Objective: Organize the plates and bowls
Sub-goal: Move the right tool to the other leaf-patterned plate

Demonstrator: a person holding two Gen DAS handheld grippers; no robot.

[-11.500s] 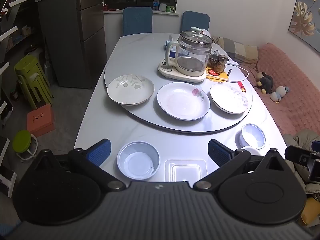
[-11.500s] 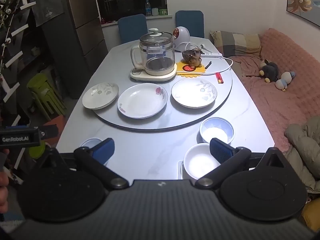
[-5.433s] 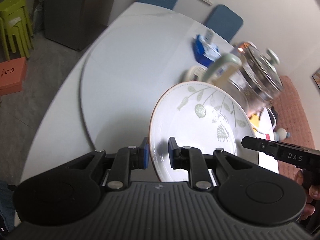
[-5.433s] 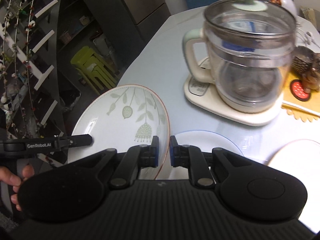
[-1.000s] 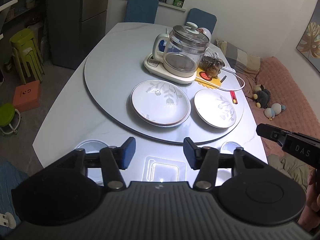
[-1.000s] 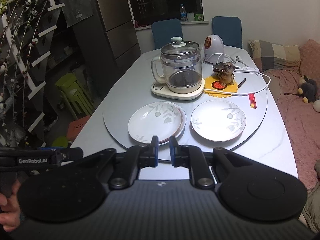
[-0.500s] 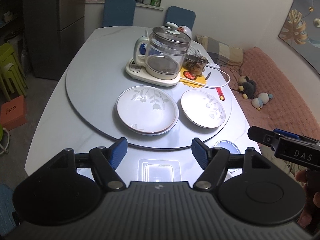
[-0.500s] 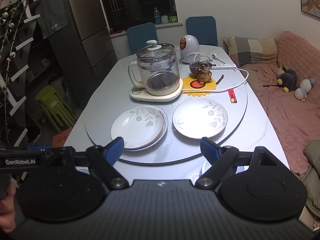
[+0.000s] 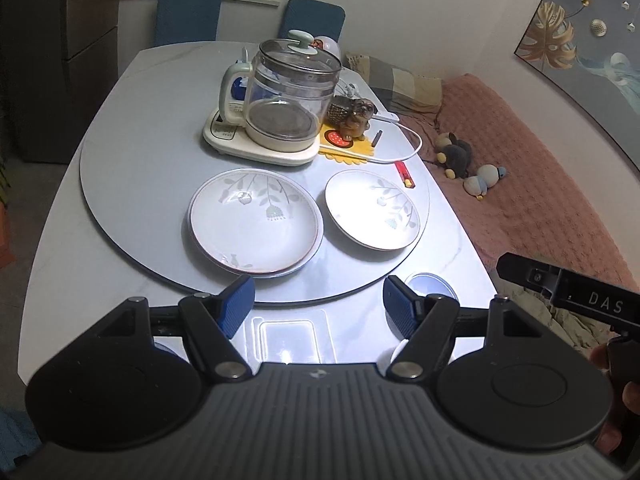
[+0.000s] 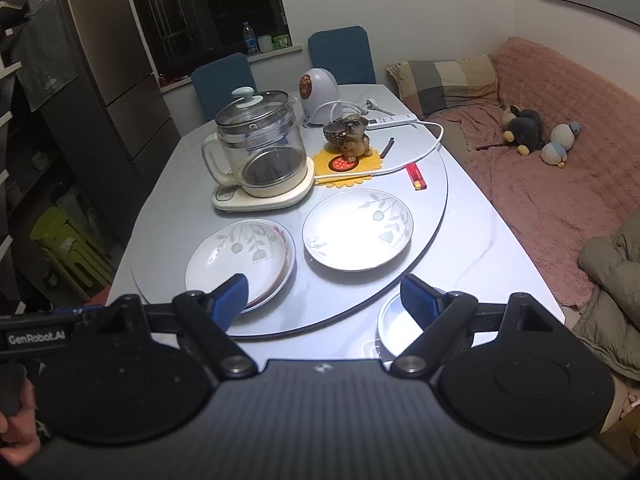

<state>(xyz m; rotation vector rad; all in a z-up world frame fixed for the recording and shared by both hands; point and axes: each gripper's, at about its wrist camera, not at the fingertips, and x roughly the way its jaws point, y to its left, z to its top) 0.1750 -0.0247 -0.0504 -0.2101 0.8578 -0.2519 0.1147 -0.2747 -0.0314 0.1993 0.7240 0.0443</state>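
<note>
Left gripper (image 9: 319,304), jaws wide and empty, fills the lower frame; stacked plates (image 9: 255,222) lie at centre, a single plate (image 9: 372,209) to their right, a glass kettle (image 9: 289,96) above. Right gripper (image 10: 325,300), likewise wide: stacked plates (image 10: 239,258) centre-left, single plate (image 10: 357,235) centre, a bowl (image 10: 394,324) partly hidden behind its right finger.

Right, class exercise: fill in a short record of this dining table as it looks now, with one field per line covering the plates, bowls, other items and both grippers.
Stacked plates: leaf-pattern plate on top of another plate, on the turntable
Single plate: leaf-pattern plate lying alone to the right of the stack
Bowls: one small bowl at the near table edge, partly hidden
Other items: glass kettle, dog figurine, red lighter
Left gripper: fingers open, holding nothing
Right gripper: fingers open, holding nothing
</note>
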